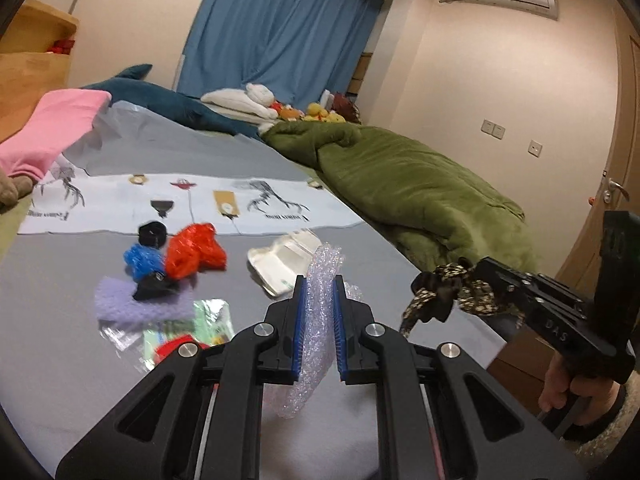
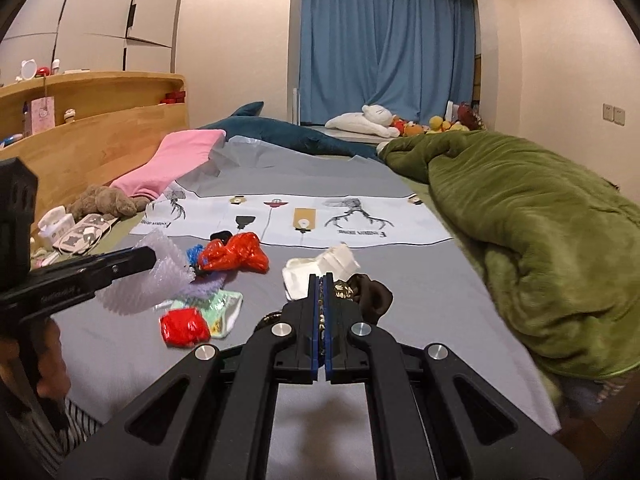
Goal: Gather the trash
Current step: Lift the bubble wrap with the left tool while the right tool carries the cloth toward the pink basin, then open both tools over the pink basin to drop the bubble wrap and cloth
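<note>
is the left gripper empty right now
No, the left gripper is shut on a piece of bubble wrap, which stands pinched between its blue pads above the grey sheet.

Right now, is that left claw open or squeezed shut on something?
Shut: the left gripper pinches a bubble wrap strip between its blue pads, lifted off the bed.

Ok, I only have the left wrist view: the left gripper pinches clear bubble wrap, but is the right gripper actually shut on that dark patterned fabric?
Observer: Yes. The right gripper has its blue pads closed on the dark brown, gold-patterned fabric scrunchie.
Operator: Any trash near my fingers I can't make out?
Observer: A crumpled red foil wrapper lies against a green-and-white packet.
Operator: And far left?
Observer: A brown plush toy lies beside the pink cloth.
</note>
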A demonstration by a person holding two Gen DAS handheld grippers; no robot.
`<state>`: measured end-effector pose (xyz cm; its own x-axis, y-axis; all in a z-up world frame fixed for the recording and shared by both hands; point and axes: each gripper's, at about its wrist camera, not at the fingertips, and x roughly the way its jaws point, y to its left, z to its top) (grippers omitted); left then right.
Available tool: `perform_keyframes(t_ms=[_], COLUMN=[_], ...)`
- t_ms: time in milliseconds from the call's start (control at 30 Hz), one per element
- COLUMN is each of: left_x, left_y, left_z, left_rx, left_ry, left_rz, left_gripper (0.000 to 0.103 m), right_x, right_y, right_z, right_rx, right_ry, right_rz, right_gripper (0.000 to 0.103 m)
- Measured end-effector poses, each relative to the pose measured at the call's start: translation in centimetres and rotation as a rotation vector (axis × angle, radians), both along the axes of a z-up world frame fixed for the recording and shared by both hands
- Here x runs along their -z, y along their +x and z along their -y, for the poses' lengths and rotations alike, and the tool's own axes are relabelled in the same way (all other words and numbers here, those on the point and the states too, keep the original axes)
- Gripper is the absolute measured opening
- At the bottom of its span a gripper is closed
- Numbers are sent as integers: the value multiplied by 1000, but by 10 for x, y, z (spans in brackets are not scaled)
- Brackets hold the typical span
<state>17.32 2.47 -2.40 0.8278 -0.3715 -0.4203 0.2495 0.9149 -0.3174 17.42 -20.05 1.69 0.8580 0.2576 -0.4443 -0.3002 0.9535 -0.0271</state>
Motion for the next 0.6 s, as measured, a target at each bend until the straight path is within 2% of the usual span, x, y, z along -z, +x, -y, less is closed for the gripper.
perform_keyframes(t_ms=[167, 300, 400, 600], left_x=[-5, -1, 14, 52], left_y=[-11, -22, -28, -33], left_z=[53, 116, 170, 251], left_rx=[55, 165, 254, 384], left_ry=[81, 118, 147, 203], left_rz=[11, 4, -30, -123], left_gripper=[12, 13, 13, 13], right_x=[0, 9, 22, 64], right_y=[-37, -66, -84, -103], right_z=[41, 77, 108, 170], right_rx=[34, 81, 131, 265], right_ry=[-9, -42, -55, -32], right_rz=[-9, -29, -57, -157], right_gripper=[2, 2, 2, 2])
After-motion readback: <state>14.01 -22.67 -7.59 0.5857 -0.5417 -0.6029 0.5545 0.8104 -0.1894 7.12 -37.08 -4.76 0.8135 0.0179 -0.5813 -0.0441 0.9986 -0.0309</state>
